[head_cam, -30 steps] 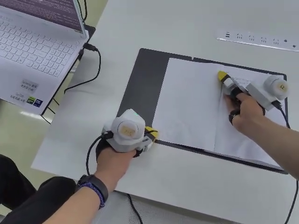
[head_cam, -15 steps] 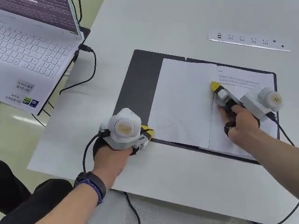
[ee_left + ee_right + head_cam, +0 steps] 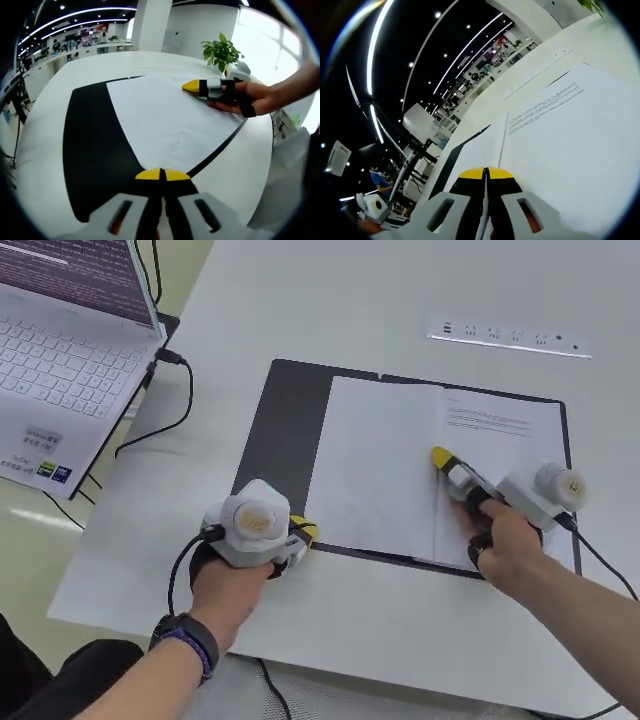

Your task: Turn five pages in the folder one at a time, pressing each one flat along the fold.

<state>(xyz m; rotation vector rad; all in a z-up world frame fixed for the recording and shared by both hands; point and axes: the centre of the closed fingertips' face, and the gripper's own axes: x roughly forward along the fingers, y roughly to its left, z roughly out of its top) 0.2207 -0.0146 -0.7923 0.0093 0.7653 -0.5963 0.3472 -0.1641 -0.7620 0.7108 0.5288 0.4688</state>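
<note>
An open black folder (image 3: 290, 430) lies on the white table, with a blank white page (image 3: 375, 465) on its left side and a printed page (image 3: 505, 440) on its right. My right gripper (image 3: 441, 456) is shut, its yellow tip resting on the fold between the two pages, about halfway down. In the right gripper view its shut tip (image 3: 485, 173) sits on the crease, with the printed page (image 3: 560, 130) to the right. My left gripper (image 3: 303, 531) is shut and presses the folder's near left edge; in the left gripper view its tip (image 3: 162, 174) lies on the black cover (image 3: 95, 145).
An open white laptop (image 3: 60, 350) stands at the far left, with a black cable (image 3: 175, 405) trailing toward the folder. A white power strip (image 3: 505, 338) lies beyond the folder. The table's near edge runs just below my hands.
My right gripper has slid down the fold toward me, from near the top of the page to about halfway. The left gripper has stayed on the folder's near edge.
</note>
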